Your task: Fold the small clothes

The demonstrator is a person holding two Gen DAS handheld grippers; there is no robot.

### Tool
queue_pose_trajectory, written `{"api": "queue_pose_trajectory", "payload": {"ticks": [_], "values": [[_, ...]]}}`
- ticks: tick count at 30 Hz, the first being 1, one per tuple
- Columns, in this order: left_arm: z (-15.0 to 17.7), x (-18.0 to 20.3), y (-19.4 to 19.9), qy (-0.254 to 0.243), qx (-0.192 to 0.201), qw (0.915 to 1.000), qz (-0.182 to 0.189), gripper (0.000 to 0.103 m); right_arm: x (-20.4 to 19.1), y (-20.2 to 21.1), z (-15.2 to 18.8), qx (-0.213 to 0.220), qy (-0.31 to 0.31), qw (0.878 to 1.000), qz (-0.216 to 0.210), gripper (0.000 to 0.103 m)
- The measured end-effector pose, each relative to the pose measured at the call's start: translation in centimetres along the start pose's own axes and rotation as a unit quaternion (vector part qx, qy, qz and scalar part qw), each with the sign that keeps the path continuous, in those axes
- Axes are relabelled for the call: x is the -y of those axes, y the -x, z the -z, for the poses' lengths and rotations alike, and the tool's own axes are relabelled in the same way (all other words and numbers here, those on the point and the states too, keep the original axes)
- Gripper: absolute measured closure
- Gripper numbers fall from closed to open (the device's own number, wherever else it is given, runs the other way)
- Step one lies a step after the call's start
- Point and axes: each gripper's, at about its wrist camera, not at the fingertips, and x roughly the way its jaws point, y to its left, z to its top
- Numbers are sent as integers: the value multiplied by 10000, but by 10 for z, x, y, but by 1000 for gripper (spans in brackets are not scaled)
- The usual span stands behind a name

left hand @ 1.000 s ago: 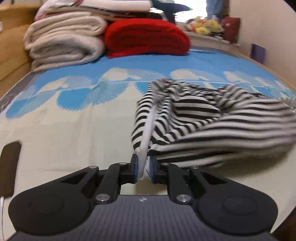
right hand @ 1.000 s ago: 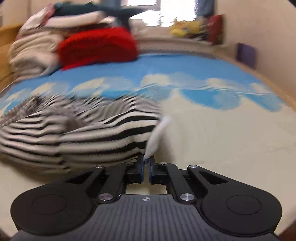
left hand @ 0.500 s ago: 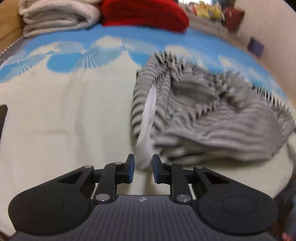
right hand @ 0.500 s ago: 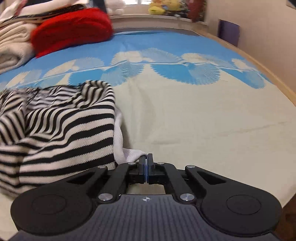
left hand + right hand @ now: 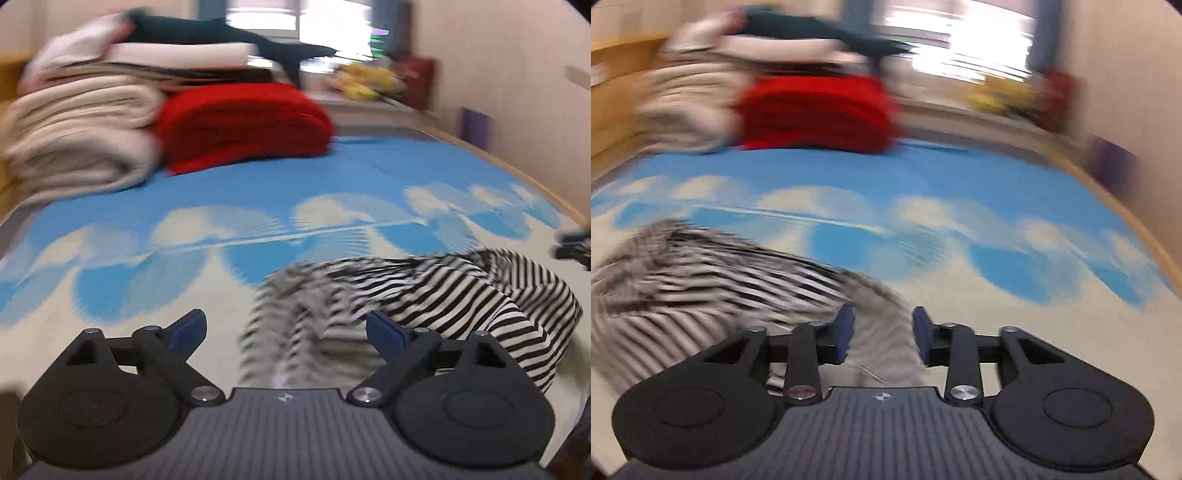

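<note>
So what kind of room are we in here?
Most likely a bedroom: the striped garment lies on a bed with a blue-and-cream patterned sheet, folded blankets are stacked at its far end, and a window is behind them.

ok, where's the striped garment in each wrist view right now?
Left wrist: striped garment lies lower centre to lower right, on the bed beyond the hand-held gripper.
Right wrist: striped garment lies lower left, blurred, running in to the fingers.
Shared landmark: the red folded blanket, upper centre-left in both views.
</note>
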Motion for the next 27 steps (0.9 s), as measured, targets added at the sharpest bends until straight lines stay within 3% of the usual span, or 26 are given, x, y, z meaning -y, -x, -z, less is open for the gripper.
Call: {"api": "queue_pose_trajectory", "payload": {"ticks": [2,4,7,9,10,11,12,13,14,19,22,24,27], "values": [[-10,15,-47,-342,-311,9985,288,7,-13,-31,-6,-68,672,9975,-223,52],[-10,31,-78,-718,-562,9947,477,7,-25,-70,-7,-399,1267,9900,-474,51],[-4,52,-119,-1449,-763,9841,691,7,-34,-117,0,-839,1839,9750,-925,47],[6,59,-136,-1637,-830,9800,773,11,-42,-136,7,-965,2129,9666,-1047,46],[9,62,-143,-1687,-825,9790,794,38,-46,-142,10,-926,2271,9628,-1136,49],[11,63,-147,-1706,-928,9767,918,84,-46,-143,11,-887,2318,9608,-1236,65],[10,62,-152,-1581,-1088,9760,1024,92,-47,-143,9,-868,2331,9586,-1389,87],[10,59,-151,-1447,-1020,9790,1012,94,-47,-140,6,-832,2338,9580,-1436,99],[9,56,-145,-1380,-826,9819,997,96,-44,-134,1,-706,2361,9585,-1434,99],[-17,18,-117,-768,-257,9929,866,97,-17,-90,-35,175,1868,9713,-1465,101],[-34,-16,-146,204,-378,9975,563,94,6,-112,-64,346,1085,9899,-845,101],[-32,-24,-176,518,-693,9952,454,85,22,-145,-70,69,497,9978,-439,101],[-18,-16,-213,407,-1024,9939,2,41,20,-208,-53,-860,89,9962,-110,101]]}}
